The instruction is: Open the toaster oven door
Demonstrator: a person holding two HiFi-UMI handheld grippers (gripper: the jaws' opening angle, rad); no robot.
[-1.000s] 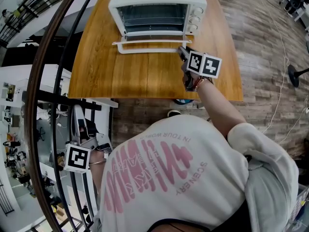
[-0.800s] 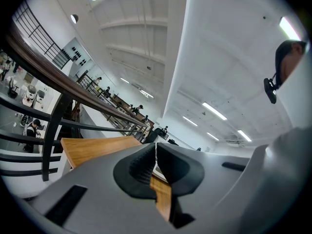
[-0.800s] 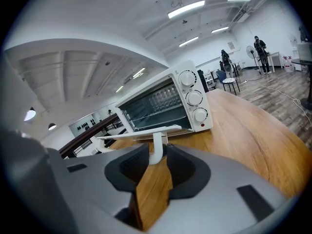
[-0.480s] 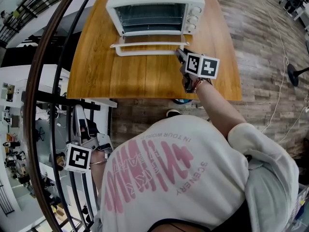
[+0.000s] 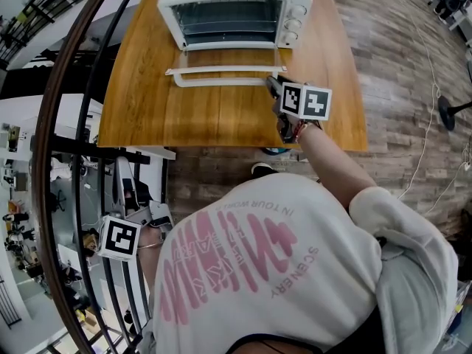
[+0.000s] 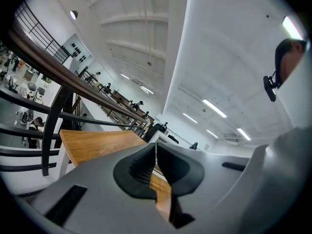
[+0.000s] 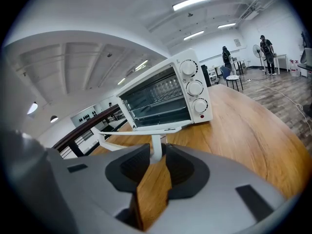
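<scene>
- Since the earlier frame the door (image 5: pixel 221 70) has swung further down and out from the front of the oven (image 5: pixel 232 9). The right gripper (image 7: pixel 157 156) has followed it away from the oven. Its jaws have just been closing, with the end post of the handle (image 7: pixel 155 147) between them.
- Right gripper: it grips the handle at the end on the oven's knob side. The white post fills the gap at the pad tips and meets both pads. The gripper slopes down toward the oven.
- Handle: a white bar running parallel to the oven front along the door's outer edge, well apart from the oven body.
- Door: open, lying about level in front of the oven, joined to it at the lower front edge. Wood shows through its glass.
- Oven: white, cavity exposed, with wire racks (image 7: pixel 156 101) inside. Three knobs (image 7: pixel 194 87) stand in a column at the right of its front.
- Table (image 7: pixel 243 130): wooden. The oven stands at its far end, with bare top between the oven and the near edge.
- Left gripper (image 6: pixel 156 147): jaws together, nothing between them. It is held well away from the oven, off the table's near left corner beside a dark railing (image 5: pixel 63 139).
</scene>
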